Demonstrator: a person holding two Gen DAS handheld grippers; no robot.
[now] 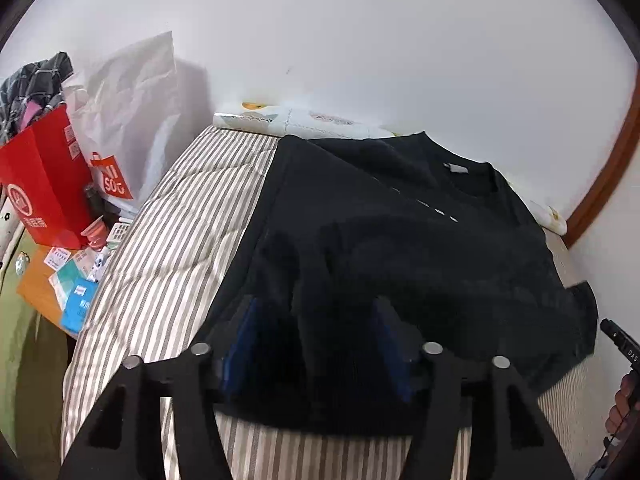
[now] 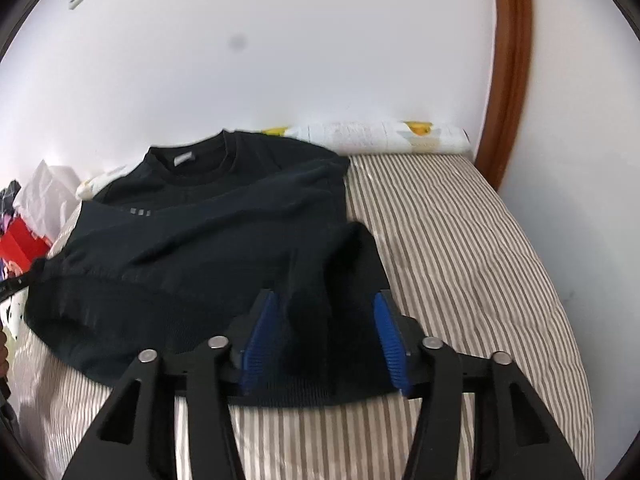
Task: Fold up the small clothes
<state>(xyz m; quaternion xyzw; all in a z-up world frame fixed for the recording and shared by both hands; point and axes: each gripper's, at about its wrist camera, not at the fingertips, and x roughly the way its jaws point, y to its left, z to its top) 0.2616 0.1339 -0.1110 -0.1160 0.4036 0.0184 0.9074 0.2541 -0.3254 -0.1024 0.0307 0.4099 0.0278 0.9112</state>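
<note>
Left gripper (image 1: 316, 344), black frame with blue ribbed pads: jaws apart, hem of the dark navy knit sweatshirt (image 1: 400, 248) between the pads, fabric not pinched. Right gripper (image 2: 326, 340): same state, jaws apart over a raised fold of hem, pads clear of cloth. Sweatshirt lies spread on the brown-and-white striped quilted bedcover (image 2: 460, 248), collar toward the wall. Beyond: white printed pillow (image 2: 384, 136); red paper bag (image 1: 44, 184) beside the bed.
</note>
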